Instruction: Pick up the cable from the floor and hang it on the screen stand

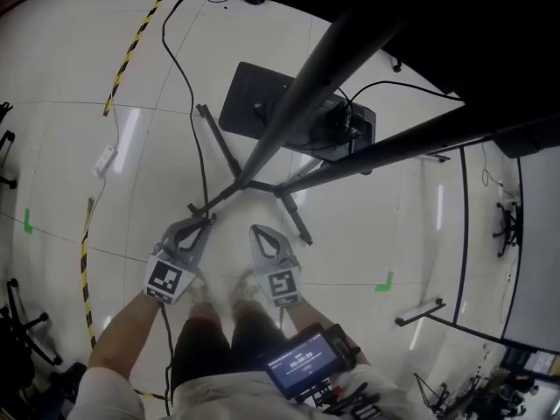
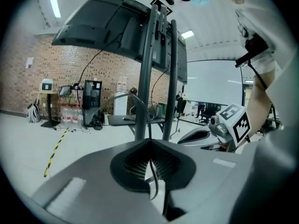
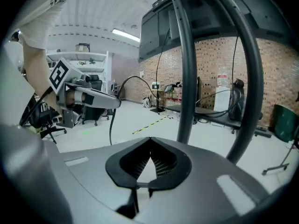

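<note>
A thin black cable (image 1: 188,94) runs across the pale floor and rises to my left gripper (image 1: 206,220), which is shut on it. In the left gripper view the cable (image 2: 152,171) passes between the closed jaws of the left gripper (image 2: 149,141) and arcs up toward the stand poles (image 2: 145,78). My right gripper (image 1: 256,231) is just beside it, shut, with nothing visible between the jaws of the right gripper (image 3: 149,141). The screen stand (image 1: 297,112) rises right in front of both grippers, its dark screen (image 2: 107,27) overhead. The left gripper (image 3: 93,97) trails the cable (image 3: 110,125) downward.
The stand's legs (image 1: 219,143) spread over the floor around a dark base plate (image 1: 249,94). Yellow-black tape (image 1: 131,51) and a white power strip (image 1: 104,160) lie at the left. A device with a lit screen (image 1: 306,361) hangs on the person's chest. Chair bases (image 1: 26,331) stand at the edges.
</note>
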Demonstrator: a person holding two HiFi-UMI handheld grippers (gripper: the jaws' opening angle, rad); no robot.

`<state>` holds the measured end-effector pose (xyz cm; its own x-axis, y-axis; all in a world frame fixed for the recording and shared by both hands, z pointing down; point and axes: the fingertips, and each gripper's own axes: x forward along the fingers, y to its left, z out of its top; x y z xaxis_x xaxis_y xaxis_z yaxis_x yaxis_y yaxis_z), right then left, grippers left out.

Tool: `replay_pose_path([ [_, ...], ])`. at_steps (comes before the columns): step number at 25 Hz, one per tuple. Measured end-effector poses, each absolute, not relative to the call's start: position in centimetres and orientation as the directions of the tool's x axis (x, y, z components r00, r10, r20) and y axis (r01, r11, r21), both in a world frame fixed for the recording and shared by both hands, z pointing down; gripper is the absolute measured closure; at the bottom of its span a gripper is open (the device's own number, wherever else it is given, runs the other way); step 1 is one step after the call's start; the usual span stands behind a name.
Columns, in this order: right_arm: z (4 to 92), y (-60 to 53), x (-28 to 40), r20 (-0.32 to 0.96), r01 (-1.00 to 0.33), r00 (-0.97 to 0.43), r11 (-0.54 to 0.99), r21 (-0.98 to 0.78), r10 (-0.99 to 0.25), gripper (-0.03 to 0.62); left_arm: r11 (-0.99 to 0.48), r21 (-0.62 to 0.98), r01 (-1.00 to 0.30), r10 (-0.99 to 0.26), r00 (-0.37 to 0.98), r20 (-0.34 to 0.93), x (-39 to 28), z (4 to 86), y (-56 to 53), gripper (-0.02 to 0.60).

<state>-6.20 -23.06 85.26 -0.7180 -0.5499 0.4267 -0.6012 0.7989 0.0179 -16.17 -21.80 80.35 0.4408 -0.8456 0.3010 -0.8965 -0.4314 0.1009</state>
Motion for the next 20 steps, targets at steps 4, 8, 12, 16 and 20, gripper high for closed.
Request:
replay_pose_path([
  [4, 78.5, -22.8, -5.8, 0.407, -0.618, -0.712, 0.786, 0.022, -0.572, 0.580, -0.448, 0.100, -0.889, -0.852, 0.458, 0.252, -15.4, 71.3, -22.7, 0.578],
  [8, 71.0, -22.7, -5.9, 0.332, -0.621, -0.732, 0.783, 0.035, -0.596, 0.580, -0.488, 0.068, -0.870, -0.851, 0.491, 0.186, -14.3, 61.4, -23.6, 0.578],
  [12, 64.0, -21.9, -6.0, 0.285, -0.606, -0.747, 0.792, 0.080, -0.601, 0.580, -0.528, 0.014, -0.849, -0.843, 0.526, 0.113, -13.7, 52.7, -23.6, 0.578],
  [16, 58.3, -22.0, -5.9, 0.232, -0.607, -0.755, 0.787, 0.108, -0.614, 0.580, -0.546, -0.025, -0.837, -0.837, 0.544, 0.058, -13.5, 45.7, -24.3, 0.578],
  [20, 54.7, -21.8, -6.2, 0.191, -0.603, -0.763, 0.787, 0.131, -0.617, 0.566, -0.543, -0.046, -0.839, -0.839, 0.544, -0.009, -13.6, 40.2, -24.7, 0.578],
])
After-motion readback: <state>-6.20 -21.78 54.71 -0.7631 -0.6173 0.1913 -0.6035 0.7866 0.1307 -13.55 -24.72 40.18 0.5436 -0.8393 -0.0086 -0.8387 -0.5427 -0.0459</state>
